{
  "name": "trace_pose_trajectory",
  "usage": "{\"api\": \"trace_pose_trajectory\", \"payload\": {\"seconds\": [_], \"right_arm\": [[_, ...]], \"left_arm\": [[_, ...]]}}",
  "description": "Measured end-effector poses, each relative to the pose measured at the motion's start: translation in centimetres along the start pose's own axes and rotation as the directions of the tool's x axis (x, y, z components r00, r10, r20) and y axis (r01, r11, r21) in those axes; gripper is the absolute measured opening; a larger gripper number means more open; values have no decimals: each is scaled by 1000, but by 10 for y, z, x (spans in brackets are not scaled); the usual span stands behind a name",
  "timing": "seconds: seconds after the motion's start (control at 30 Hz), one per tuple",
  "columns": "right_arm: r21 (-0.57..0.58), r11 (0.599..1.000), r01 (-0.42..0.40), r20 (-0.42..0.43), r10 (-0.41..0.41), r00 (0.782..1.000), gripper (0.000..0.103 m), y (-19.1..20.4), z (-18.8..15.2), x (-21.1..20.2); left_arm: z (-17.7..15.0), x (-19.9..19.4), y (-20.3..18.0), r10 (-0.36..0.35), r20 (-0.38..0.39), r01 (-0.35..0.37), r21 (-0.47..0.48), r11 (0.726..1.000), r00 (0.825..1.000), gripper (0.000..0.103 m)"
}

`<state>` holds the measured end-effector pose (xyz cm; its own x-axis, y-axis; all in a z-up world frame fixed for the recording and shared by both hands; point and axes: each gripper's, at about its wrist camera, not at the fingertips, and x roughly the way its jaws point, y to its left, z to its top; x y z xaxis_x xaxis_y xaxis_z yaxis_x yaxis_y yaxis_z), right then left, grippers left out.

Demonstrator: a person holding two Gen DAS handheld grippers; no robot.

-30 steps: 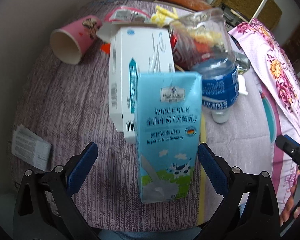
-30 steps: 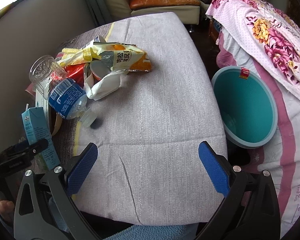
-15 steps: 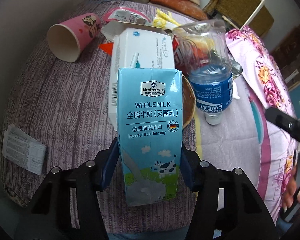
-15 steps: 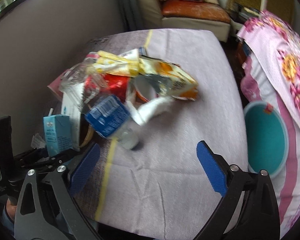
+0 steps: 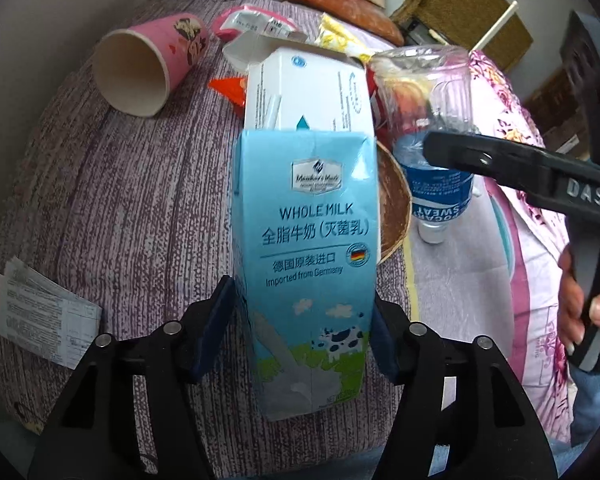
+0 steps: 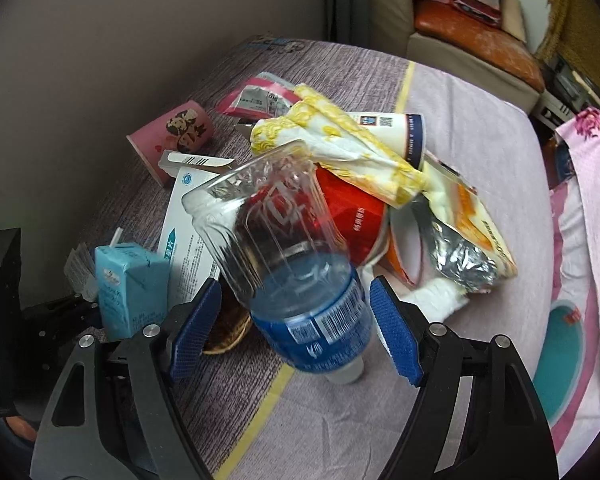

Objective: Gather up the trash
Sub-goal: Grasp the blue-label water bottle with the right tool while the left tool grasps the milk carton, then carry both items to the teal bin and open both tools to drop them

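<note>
The milk carton (image 5: 306,268) is standing upright on the table (image 5: 132,208), pinched at its lower sides by the left gripper (image 5: 302,320), while the right gripper (image 6: 296,328) is straddling the inverted bottle (image 6: 296,272) (pads spread, not touching) beside the white box (image 5: 308,92) and pink cup (image 5: 148,68)

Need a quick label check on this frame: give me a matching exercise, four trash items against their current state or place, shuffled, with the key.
Items:
1. milk carton
2. plastic bottle
3. pink paper cup
4. folded paper slip

States:
A. lies on its side, open mouth toward the camera
B. flat on the purple cloth, left of the left gripper
C. upright, clamped between blue pads
D. cap toward the camera, between the open pads of the right gripper

Pairs: 1-C, 2-D, 3-A, 4-B
</note>
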<state>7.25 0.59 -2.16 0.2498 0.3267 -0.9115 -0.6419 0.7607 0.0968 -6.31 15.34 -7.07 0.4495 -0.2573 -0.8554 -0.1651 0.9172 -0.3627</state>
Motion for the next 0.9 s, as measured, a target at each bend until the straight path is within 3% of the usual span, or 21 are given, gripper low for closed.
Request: {"api": "trace_pose_trajectory", "payload": {"seconds": [0.1,0.13,0.17,0.4,0.6,0.73,0.9], "right_arm": [[20,1000,10,-1,-10,1000,70,-2,2,7],[30,1000,4,1,-4,1000,67,-4,2,7],[49,999,-9,1,9,1000,67,-6,2,4],[167,983,-81,42,75,996,66,-27,-3,-22],[223,964,-143,152,111,982,66,-46,-13,-66],[299,944,-140,229,72,971,66,-79,-27,-95],[462,879,-118,274,-15,962,66,-148,-63,-121]], "left_arm": [[-3,3,1,14,-9,-14,1,1000,1000,61],[-3,1,0,20,-2,-20,4,1000,1000,53],[-3,-4,0,25,9,-25,5,1000,1000,53],[16,-33,-15,47,79,-50,39,998,996,52],[30,-59,-43,32,126,-44,97,994,991,52],[43,-55,-71,8,116,-26,156,987,993,52],[61,-31,-126,-29,78,7,270,963,997,52]]}}
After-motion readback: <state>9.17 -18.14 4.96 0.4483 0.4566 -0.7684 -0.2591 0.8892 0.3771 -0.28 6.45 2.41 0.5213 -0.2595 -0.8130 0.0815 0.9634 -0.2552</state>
